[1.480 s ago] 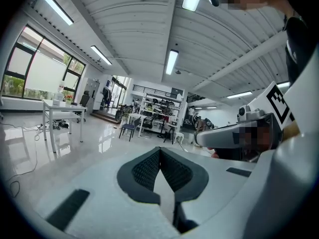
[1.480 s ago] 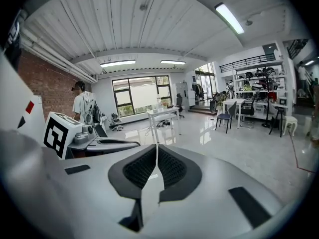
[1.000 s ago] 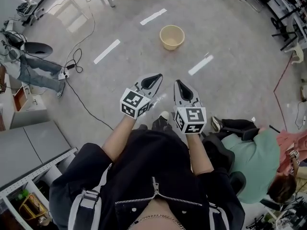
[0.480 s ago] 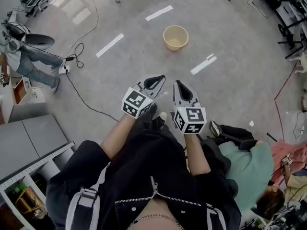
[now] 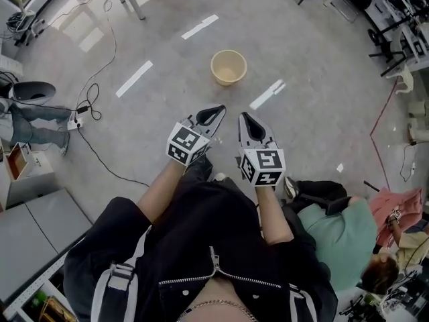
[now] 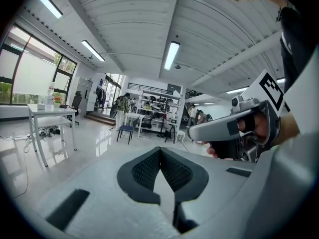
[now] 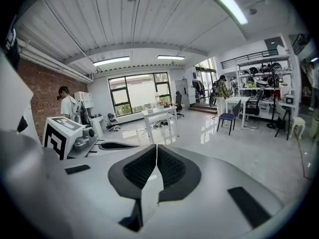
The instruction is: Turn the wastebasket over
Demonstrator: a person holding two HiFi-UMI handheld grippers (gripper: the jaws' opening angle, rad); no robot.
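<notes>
While well apart from round beige wastebasket (image 5: 228, 66), L gripper (image 5: 218, 110), R gripper (image 5: 244, 118): jaws together, empty.

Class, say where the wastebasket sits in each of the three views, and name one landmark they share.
Head view: the wastebasket stands on the floor, upper centre, open end up.
Left gripper view: not in it.
Right gripper view: not in it.
Shared landmark: the right gripper, at the right of the left gripper view and at the bottom of its own view.
</notes>
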